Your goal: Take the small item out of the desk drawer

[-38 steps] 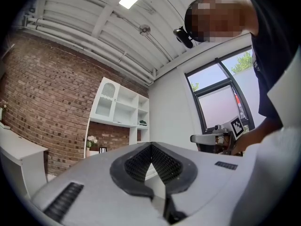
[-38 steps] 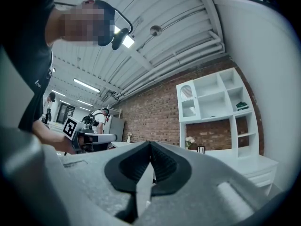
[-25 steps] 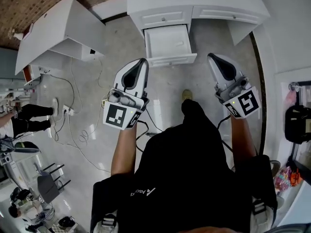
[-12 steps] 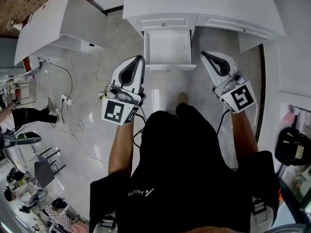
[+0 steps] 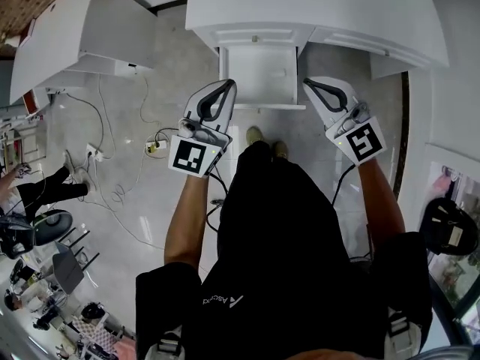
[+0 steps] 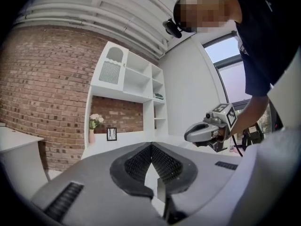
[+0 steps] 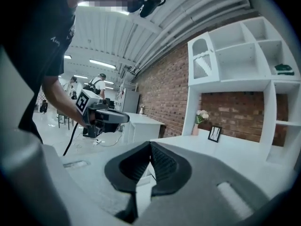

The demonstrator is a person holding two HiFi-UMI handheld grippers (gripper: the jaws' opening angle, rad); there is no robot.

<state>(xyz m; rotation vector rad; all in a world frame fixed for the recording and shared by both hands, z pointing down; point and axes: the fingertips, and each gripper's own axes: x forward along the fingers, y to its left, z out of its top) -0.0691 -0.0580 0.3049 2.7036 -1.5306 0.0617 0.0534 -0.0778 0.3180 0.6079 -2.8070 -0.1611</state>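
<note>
Fingers (image 6: 134, 166) of the left gripper (image 6: 151, 147) are pressed together, tips meeting, nothing between them. Same on the right gripper (image 7: 150, 145): pads (image 7: 164, 166) closed tip to tip, empty. Neither holds anything.

Head view: both grippers sit mid-frame, just above centre. The left one (image 5: 223, 87) is beside the lower-left corner of the drawer (image 5: 259, 106), the right one (image 5: 309, 85) beside its lower-right corner. Both are close to the drawer front, apart from it as far as I can tell. Both noses point toward the white desk (image 5: 300, 6) along the top of frame.

Progress: drawer is already pulled out from under the desk, top centre of frame, inside open to view. So the opening part looks done. The small item can't be made out for sure; the drawer floor reads as pale, w/ maybe a faint speck toward its right side, too small to call. It should be in there, since nothing is gripped.

Left to do, by my read: open one pair of jaws, reach down into the drawer, close on the item, lift it clear. That's most of the task.
</note>
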